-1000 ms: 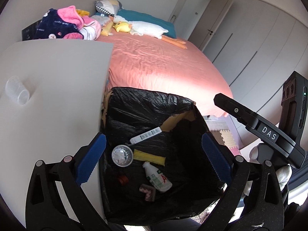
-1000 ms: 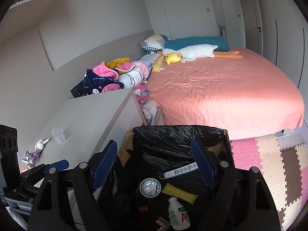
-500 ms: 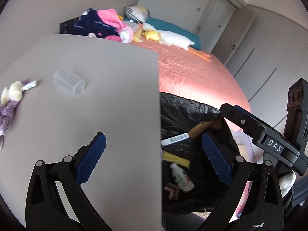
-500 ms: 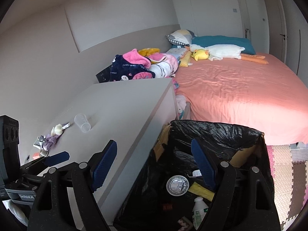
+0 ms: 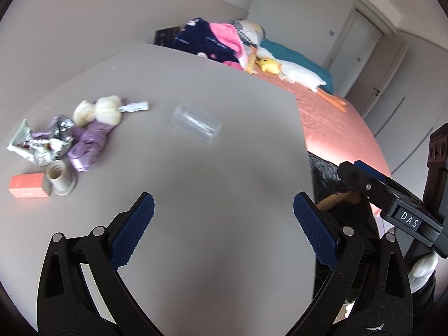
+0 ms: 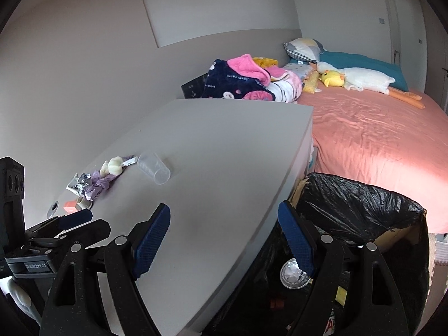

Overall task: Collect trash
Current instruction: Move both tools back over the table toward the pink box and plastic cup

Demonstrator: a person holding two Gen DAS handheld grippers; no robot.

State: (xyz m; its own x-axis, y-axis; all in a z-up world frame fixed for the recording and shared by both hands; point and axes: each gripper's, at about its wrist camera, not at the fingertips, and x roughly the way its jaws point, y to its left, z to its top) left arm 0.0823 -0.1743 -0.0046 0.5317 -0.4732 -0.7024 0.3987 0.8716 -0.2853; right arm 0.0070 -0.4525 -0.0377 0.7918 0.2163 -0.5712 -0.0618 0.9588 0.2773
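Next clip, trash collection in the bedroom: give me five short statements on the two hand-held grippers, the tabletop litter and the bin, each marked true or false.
1. The left hand-held gripper is open and holds nothing. True.
2. The clear plastic cup stands upright on the table. False: it lies on its side.
3. The right hand-held gripper is shut on a wrapper. False: it is open and empty.
4. The bin with the black bag already has trash in it, including a round foil lid. True.
5. The crumpled purple wrapper lies in the bin. False: it lies on the table, beside the small orange box.
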